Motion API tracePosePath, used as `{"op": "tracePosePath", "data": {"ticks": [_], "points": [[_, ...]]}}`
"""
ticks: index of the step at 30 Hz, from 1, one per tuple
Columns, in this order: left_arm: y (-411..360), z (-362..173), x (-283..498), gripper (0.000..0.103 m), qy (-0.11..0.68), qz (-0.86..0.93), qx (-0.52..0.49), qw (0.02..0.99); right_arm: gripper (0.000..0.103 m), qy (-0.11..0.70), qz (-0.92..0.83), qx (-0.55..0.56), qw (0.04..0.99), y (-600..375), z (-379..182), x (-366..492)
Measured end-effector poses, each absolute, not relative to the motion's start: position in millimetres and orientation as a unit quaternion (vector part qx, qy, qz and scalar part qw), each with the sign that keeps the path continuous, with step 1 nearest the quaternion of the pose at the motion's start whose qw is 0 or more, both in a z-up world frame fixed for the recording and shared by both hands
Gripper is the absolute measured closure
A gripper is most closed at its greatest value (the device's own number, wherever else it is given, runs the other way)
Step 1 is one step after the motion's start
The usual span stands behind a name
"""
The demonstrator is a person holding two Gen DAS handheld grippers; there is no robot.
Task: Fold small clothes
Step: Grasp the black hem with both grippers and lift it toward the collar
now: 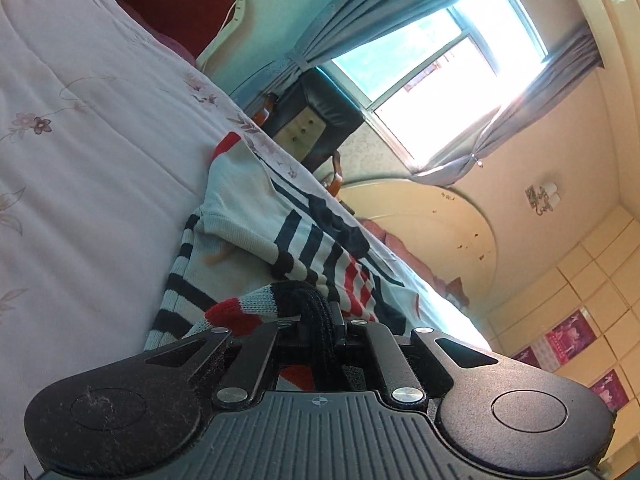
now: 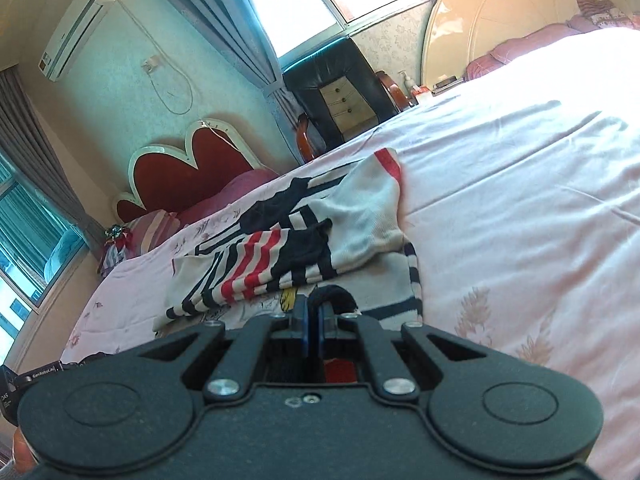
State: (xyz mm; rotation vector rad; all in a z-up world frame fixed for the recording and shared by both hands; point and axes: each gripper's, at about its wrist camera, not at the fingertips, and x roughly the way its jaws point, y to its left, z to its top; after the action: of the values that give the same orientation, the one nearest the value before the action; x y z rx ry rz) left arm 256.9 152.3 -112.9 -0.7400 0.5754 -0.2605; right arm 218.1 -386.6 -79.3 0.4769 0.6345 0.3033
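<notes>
My left tool [image 1: 320, 320] and right tool [image 2: 314, 312] each pinch the sweater [image 1: 240, 216] hem; it's soft, limp knit, best gripped at the ribbed edges over the bed [image 1: 80, 160].

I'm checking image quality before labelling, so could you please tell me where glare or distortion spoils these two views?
Left wrist view: the window is blown out white, and the bed edge bows with fisheye tilt. Right wrist view: sunlight washes out the bedsheet at upper right; the striped sweater stays legible.
</notes>
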Motion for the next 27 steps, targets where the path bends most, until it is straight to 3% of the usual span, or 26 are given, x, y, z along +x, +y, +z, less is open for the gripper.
{"op": "tracePosePath", "data": {"ticks": [27], "points": [[137,-94,329,0.098,0.275,-0.124,-0.268,0.915,0.098,0.307,0.141,0.201,0.919,-377,-81,302]]}}
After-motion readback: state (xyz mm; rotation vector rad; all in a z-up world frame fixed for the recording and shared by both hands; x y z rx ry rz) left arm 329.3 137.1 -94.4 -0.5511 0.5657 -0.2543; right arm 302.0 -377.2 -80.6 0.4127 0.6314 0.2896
